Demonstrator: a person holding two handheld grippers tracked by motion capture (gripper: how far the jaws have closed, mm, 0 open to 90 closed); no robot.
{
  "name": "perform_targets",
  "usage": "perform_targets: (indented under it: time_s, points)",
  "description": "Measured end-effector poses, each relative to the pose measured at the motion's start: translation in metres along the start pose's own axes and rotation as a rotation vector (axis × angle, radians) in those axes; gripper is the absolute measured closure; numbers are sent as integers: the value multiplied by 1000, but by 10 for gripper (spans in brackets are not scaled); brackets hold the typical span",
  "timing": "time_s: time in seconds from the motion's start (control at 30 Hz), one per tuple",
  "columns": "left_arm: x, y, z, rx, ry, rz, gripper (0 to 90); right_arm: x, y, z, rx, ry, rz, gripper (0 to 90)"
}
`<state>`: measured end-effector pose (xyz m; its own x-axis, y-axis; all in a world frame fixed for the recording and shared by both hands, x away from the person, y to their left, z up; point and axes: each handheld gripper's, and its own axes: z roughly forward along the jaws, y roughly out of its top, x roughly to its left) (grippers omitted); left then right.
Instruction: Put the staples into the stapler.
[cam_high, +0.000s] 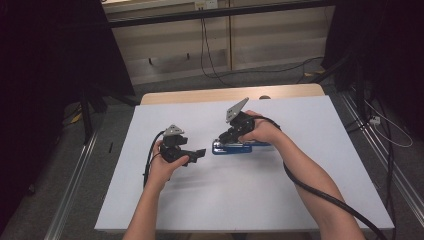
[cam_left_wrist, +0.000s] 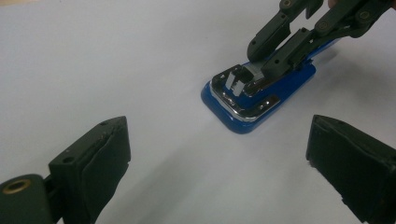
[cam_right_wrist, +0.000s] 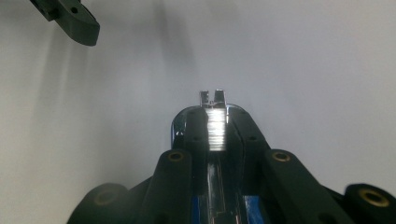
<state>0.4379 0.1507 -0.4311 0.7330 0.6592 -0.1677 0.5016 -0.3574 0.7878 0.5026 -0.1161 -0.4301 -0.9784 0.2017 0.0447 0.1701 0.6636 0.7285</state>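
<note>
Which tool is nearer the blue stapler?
Right. The right tool is closed on the blue stapler; the left tool sits open beside it, apart.

stapler (cam_left_wrist: 261, 95): blue, chrome trim | tongs (cam_high: 226, 134): black | table (cam_high: 250, 200): white

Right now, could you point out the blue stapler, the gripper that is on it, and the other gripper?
blue stapler (cam_left_wrist: 243, 116): left gripper view, on its blue base near the front end.
right gripper (cam_right_wrist: 216, 135): right gripper view, between its jaw tips, closed on the stapler.
left gripper (cam_high: 199, 154): high view, between its open jaw tips.
</note>
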Motion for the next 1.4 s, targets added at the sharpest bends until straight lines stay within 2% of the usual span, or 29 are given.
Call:
perform_targets:
  time_s: [0.4,0.6,0.67,1.03,1.2,1.3,1.4]
  points:
    - [-1,0,0,-7,0,-3,65,-2,1,1,-3,12,-2,797]
    - [0,1,-1,-11,8,9,66,-2,1,2,-7,18,-3,797]
    - [-1,0,-1,-13,3,-4,66,-2,1,2,-3,18,-5,797]
    - [-1,0,0,-3,3,0,66,-3,4,5,-4,22,-9,793]
    - [0,0,0,-10,1,-3,66,-2,5,7,-9,22,-4,747]
    - [0,0,-1,-5,4,2,66,-1,4,8,7,11,-11,713]
    - [0,0,0,-6,3,2,66,0,2,5,-28,4,10,683]
